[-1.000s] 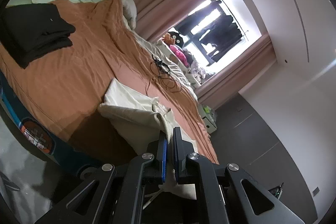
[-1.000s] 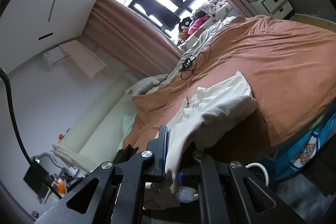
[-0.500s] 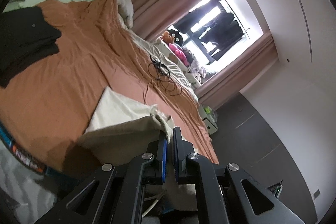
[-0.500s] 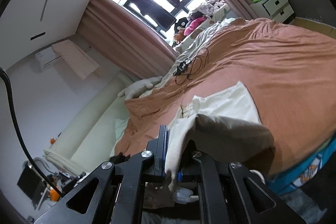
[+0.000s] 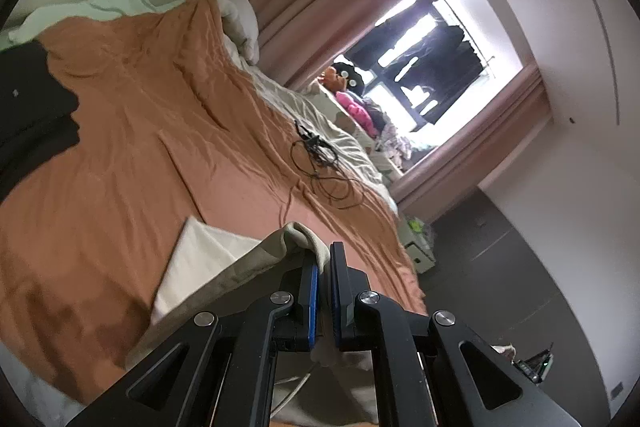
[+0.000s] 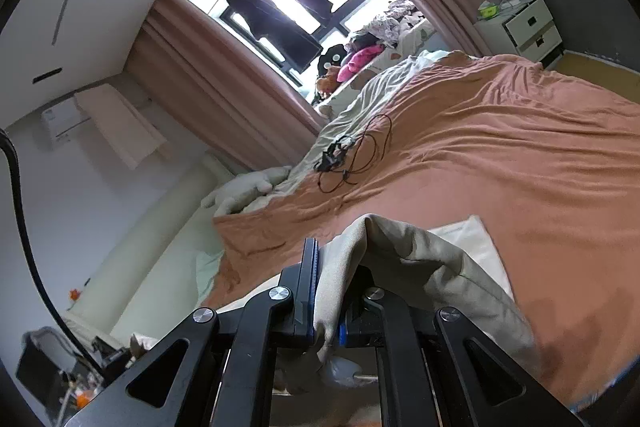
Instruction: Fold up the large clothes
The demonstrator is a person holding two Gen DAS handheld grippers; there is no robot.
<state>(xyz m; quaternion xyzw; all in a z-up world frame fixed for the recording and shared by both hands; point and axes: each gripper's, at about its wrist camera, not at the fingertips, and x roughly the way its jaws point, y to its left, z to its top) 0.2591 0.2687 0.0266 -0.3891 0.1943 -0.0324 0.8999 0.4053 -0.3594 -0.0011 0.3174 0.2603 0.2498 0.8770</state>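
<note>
Left wrist view: the left gripper (image 5: 323, 269) is clamped on a fold of the cream garment (image 5: 208, 259), whose pale edge lies on the orange bedspread (image 5: 132, 147) nearer the camera than the tangle of black cable (image 5: 320, 163). A stack of dark folded clothes (image 5: 28, 115) sits on the bedspread, well apart from the garment on the side away from the window (image 5: 432, 67). Beyond the cable, a heap of laundry (image 5: 364, 111) with a pink piece is piled on the ledge below the window. In the right wrist view, the right gripper (image 6: 328, 291) is likewise closed on the garment, cloth bunched over its far finger and draping toward the bed's near edge. A white drawer unit (image 6: 524, 27) stands beside the bed's far corner; what its shut drawers hold cannot be seen.
</note>
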